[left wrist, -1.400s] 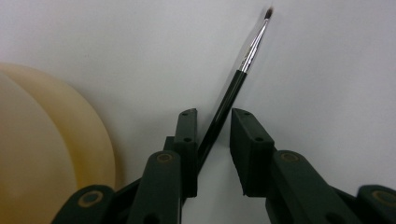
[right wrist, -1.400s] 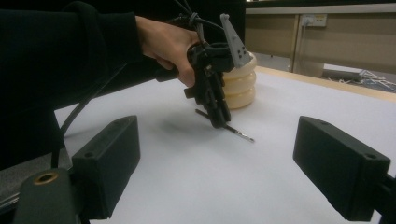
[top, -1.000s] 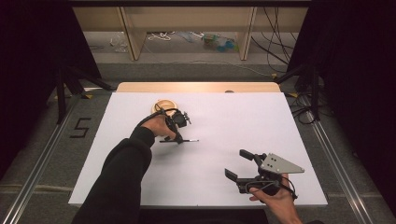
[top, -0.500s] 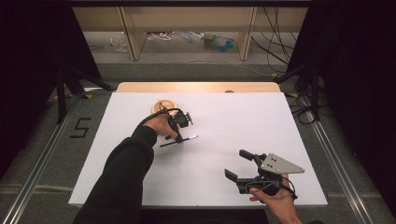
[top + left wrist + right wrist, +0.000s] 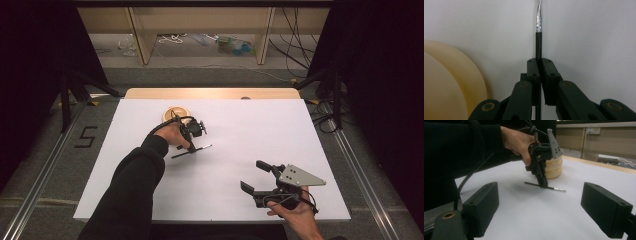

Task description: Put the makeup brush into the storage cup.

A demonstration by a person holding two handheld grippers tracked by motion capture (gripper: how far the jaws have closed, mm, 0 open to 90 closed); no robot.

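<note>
Clamping our left gripper [image 5: 192, 145] on a thin black-handled tool [image 5: 191, 151] just above the white surface [image 5: 240, 135], we keep cream bowls [image 5: 176, 112] behind; our right gripper [image 5: 260, 177] rests apart, empty.

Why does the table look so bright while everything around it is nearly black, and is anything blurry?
High view: the white table is lit from above, the surroundings dark. Left gripper view: the near jaws look soft, the thin rod glints at its metal end. Right gripper view: the near pads blur, and the left tool casts a faint shadow.

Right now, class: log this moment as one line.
left tongs: shut on thin black-handled metal tool | right tongs: open, idle | cream ridged stack: behind tool
</note>
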